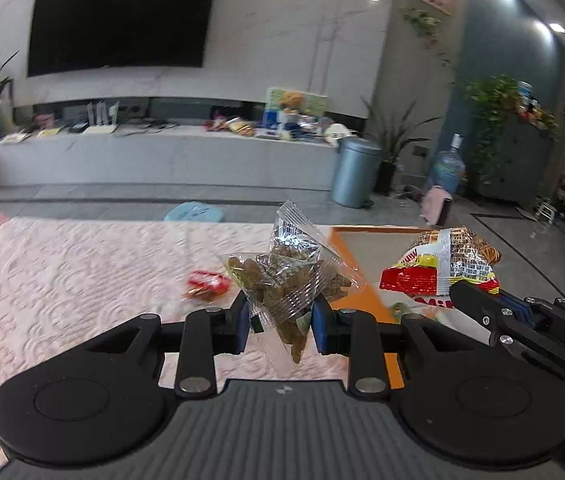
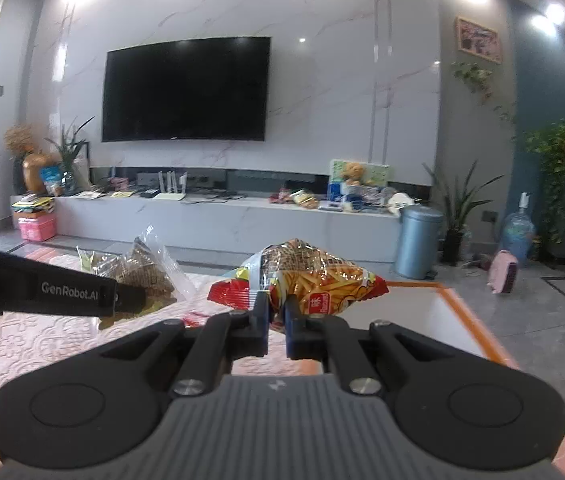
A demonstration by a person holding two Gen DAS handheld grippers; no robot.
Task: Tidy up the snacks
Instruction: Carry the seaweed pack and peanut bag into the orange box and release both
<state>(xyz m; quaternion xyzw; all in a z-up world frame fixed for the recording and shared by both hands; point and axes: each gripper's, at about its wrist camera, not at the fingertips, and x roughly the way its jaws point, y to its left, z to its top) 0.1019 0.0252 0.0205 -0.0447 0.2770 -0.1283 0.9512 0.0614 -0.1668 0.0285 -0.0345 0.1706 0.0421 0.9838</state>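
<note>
Orange-rimmed box (image 2: 467, 312) lies open below both snack bags.

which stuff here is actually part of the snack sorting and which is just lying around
Part of the job:
- clear bags of brown snacks, held in the left gripper
- bag of fries, held in the right gripper
- small red packet on the pink cloth
- orange-rimmed box

Just lying about:
- television
- bin
- water bottle

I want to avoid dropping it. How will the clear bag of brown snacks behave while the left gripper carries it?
The clear bag of brown snacks probably flops: its tip sags below the left gripper. Its glossy film may slip. It looks light, being small and thin.
</note>
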